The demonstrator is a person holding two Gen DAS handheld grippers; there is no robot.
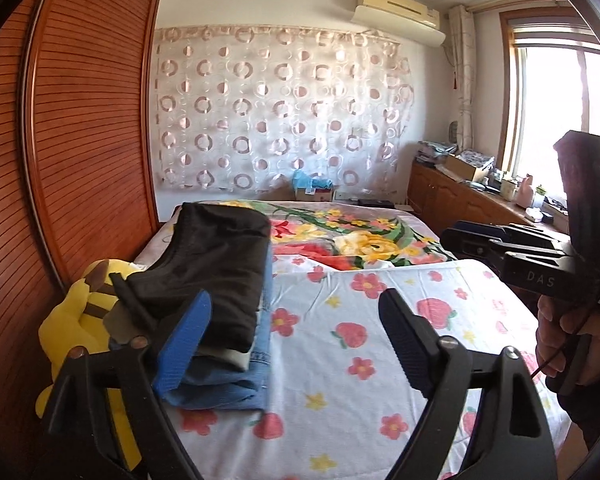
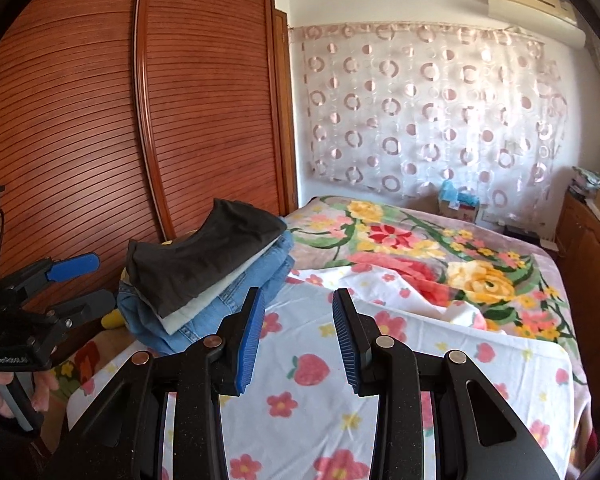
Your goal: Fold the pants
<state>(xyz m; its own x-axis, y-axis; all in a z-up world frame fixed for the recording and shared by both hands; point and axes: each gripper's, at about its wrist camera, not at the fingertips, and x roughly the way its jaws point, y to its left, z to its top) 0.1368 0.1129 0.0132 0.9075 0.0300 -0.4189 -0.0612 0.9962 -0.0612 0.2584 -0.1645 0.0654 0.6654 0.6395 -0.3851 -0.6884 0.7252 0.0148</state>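
A stack of folded clothes lies at the left edge of the bed: dark pants (image 1: 216, 268) (image 2: 204, 256) on top, a pale garment under them, blue jeans (image 1: 236, 376) (image 2: 220, 312) at the bottom. My left gripper (image 1: 296, 344) is open and empty, its left finger beside the stack's near end. It also shows in the right wrist view (image 2: 80, 280). My right gripper (image 2: 298, 344) is open and empty above the white sheet, right of the stack. It also shows in the left wrist view (image 1: 460, 236).
A white sheet with strawberries (image 1: 380, 340) (image 2: 380, 360) covers the near bed over a floral blanket (image 2: 440, 256). A yellow plush toy (image 1: 84, 320) lies left of the stack. A wooden wardrobe (image 2: 140, 120) stands on the left, a cluttered cabinet (image 1: 472, 196) by the window.
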